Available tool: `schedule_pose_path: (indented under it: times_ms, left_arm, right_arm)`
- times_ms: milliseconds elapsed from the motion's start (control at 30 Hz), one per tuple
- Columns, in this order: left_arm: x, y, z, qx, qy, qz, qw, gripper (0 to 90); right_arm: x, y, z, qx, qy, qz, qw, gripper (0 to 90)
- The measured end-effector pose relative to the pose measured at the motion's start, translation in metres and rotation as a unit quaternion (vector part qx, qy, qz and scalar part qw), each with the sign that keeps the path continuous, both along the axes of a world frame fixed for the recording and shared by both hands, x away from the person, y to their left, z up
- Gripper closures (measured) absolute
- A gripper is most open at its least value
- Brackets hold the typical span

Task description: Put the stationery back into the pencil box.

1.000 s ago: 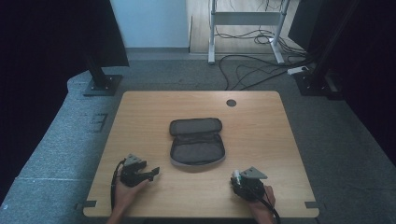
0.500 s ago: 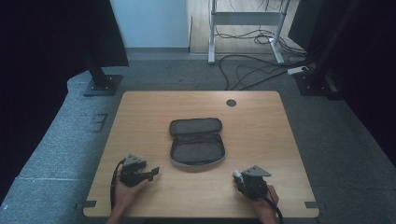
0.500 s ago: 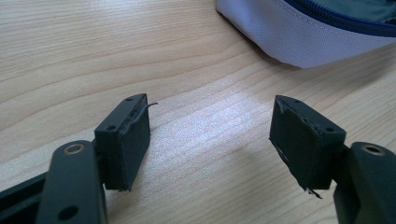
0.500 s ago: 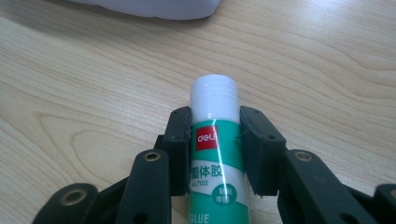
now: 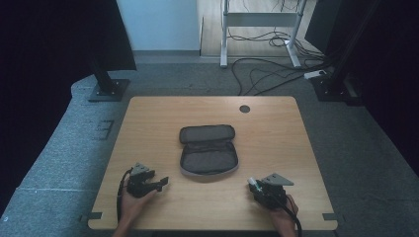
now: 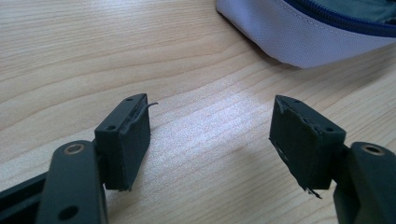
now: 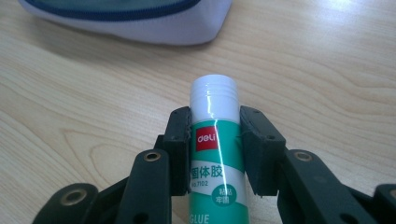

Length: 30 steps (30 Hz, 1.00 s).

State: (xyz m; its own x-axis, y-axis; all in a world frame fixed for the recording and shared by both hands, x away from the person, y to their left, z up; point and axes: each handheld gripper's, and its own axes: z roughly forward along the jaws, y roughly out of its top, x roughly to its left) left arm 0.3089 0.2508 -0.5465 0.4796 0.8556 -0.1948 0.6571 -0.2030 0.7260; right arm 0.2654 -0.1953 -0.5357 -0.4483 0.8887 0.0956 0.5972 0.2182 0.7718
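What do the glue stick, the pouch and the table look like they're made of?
Glue stick: smooth glossy plastic, judging by the highlight down its side, with a ribbed white cap. Pouch: pale woven fabric, its weave visible, with a blue zipper. Table: light wood or wood-look laminate, matte, with grain lines.

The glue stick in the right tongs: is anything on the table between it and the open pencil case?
Nothing visible: only bare table lies between the glue stick, clamped in the right tongs, and the open pencil case.
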Motion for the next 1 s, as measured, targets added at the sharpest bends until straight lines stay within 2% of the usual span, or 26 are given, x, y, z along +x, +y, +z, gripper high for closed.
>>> schedule_pose_path:
  times_ms: [433,1000]
  left_arm:
    - [0.000,0.000,0.000,0.000,0.001,0.001,1.0000,29.2]
    - [0.000,0.000,0.000,-0.001,0.001,0.001,1.0000,29.5]
  right_arm:
    - [0.005,-0.007,0.016,0.035,-0.026,-0.002,0.9990,64.7]
    - [0.018,0.002,0.033,0.063,-0.041,0.017,0.9970,64.7]
